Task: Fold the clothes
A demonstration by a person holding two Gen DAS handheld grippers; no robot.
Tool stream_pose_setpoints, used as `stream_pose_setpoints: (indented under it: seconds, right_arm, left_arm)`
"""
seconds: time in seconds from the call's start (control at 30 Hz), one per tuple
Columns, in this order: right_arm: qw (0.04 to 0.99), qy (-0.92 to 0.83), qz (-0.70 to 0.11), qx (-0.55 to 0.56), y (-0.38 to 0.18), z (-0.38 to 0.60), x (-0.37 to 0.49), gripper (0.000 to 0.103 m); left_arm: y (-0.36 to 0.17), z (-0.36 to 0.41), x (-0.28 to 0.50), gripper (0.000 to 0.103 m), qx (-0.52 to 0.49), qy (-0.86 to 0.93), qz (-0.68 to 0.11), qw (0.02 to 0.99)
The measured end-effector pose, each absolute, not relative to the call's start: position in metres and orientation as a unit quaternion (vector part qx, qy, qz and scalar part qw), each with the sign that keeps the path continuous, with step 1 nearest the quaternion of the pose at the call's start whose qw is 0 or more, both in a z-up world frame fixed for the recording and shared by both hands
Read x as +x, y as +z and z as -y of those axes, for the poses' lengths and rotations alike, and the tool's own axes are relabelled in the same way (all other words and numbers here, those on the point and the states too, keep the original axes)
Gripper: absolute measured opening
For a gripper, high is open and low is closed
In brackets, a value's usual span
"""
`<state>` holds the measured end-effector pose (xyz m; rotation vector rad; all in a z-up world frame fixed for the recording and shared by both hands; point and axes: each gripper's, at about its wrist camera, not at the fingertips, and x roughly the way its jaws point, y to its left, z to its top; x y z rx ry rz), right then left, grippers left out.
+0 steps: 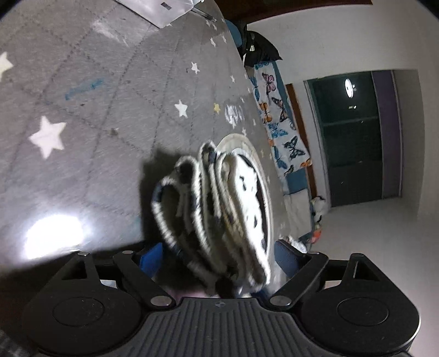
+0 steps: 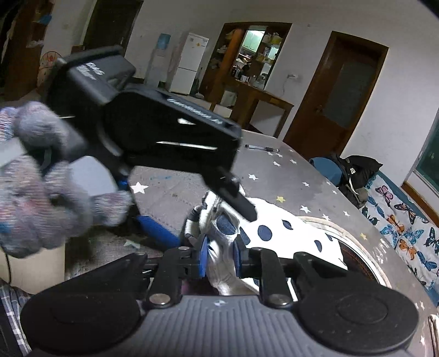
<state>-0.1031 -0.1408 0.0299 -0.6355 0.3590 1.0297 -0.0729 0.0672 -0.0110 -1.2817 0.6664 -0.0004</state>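
Note:
A white garment with dark blue dots (image 2: pixel 277 233) lies on the grey star-print table cover (image 2: pixel 310 175). My right gripper (image 2: pixel 219 255) is shut on a bunched edge of it, with cloth squeezed between the blue pads (image 2: pixel 203 255). In the left wrist view the garment (image 1: pixel 236 192) hangs in thick gathered folds between widely spread fingers (image 1: pixel 149 261). My left gripper (image 1: pixel 216 255) is open around that bundle. From the right wrist view, the left gripper (image 2: pixel 214 228) reaches down onto the same bunch, held by a hand in a grey knit glove (image 2: pixel 41 178).
A round white-rimmed object with a dark middle (image 2: pixel 356 247) sits partly under the garment. A pen (image 2: pixel 262 148) lies near the far table edge. A black bag (image 2: pixel 354 170) and a butterfly-print sheet (image 2: pixel 397 219) are beyond the right edge. A white box (image 1: pixel 159 11) stands far off.

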Motion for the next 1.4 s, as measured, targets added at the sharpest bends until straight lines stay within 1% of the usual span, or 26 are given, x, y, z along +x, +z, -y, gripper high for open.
stream_pose_setpoints:
  seconds: [0.03, 0.07, 0.1, 0.13, 0.17, 0.2, 0.27, 0.3, 0.37, 0.57, 0.73, 0.77, 0.8, 0.83, 1.17, 1.4]
  right_arm:
    - [0.808, 0.482, -0.169, -0.296, 0.030, 0.143, -0.103, 0.017]
    - [0.808, 0.482, -0.170, -0.294, 0.030, 0.144, -0.104, 0.017]
    - [0.807, 0.484, -0.171, -0.292, 0.030, 0.145, -0.104, 0.017]
    - [0.806, 0.485, -0.173, -0.292, 0.030, 0.146, -0.104, 0.017]
    - [0.805, 0.487, -0.173, -0.292, 0.029, 0.146, -0.104, 0.017]
    - [0.803, 0.489, -0.178, -0.290, 0.029, 0.147, -0.103, 0.017]
    - [0.799, 0.496, -0.190, -0.283, 0.029, 0.149, -0.100, 0.020]
    - [0.797, 0.501, -0.195, -0.275, 0.029, 0.151, -0.098, 0.024]
    - [0.797, 0.509, -0.206, -0.253, 0.033, 0.157, -0.092, 0.027]
    - [0.814, 0.499, -0.227, -0.190, 0.050, 0.181, -0.068, 0.031]
    - [0.835, 0.458, -0.250, -0.176, 0.045, 0.189, -0.037, 0.033]
    - [0.836, 0.454, -0.254, -0.172, 0.042, 0.190, -0.032, 0.035]
    - [0.838, 0.450, -0.259, -0.170, 0.039, 0.190, -0.026, 0.039]
    - [0.839, 0.444, -0.264, -0.168, 0.035, 0.189, -0.022, 0.040]
    - [0.846, 0.397, -0.325, -0.145, 0.008, 0.204, 0.017, 0.041]
    - [0.844, 0.412, -0.311, -0.146, 0.020, 0.188, 0.016, 0.041]
  left_arm:
    - [-0.012, -0.068, -0.071, 0.083, -0.587, -0.003, -0.303, 0.751]
    - [-0.013, -0.069, -0.069, 0.076, -0.588, -0.006, -0.301, 0.751]
    - [-0.014, -0.071, -0.069, 0.067, -0.586, -0.007, -0.303, 0.751]
    - [-0.016, -0.072, -0.069, 0.061, -0.584, -0.007, -0.305, 0.752]
    - [-0.018, -0.074, -0.069, 0.048, -0.582, -0.008, -0.308, 0.753]
    - [-0.019, -0.075, -0.069, 0.039, -0.580, -0.009, -0.310, 0.753]
    - [-0.023, -0.078, -0.069, 0.031, -0.577, -0.011, -0.314, 0.754]
    - [-0.024, -0.080, -0.069, 0.030, -0.575, -0.011, -0.316, 0.755]
    - [-0.028, -0.083, -0.069, 0.028, -0.571, -0.013, -0.320, 0.756]
    - [-0.024, -0.094, -0.075, 0.028, -0.543, -0.015, -0.334, 0.770]
    - [-0.021, -0.099, -0.081, 0.028, -0.532, -0.015, -0.341, 0.775]
    - [-0.020, -0.100, -0.082, 0.028, -0.528, -0.015, -0.343, 0.777]
    - [-0.018, -0.101, -0.080, 0.028, -0.524, -0.015, -0.345, 0.779]
    - [-0.016, -0.101, -0.078, 0.028, -0.520, -0.015, -0.347, 0.781]
    - [-0.005, -0.116, -0.093, 0.028, -0.477, -0.017, -0.358, 0.803]
    - [0.003, -0.117, -0.092, 0.029, -0.447, -0.019, -0.366, 0.816]
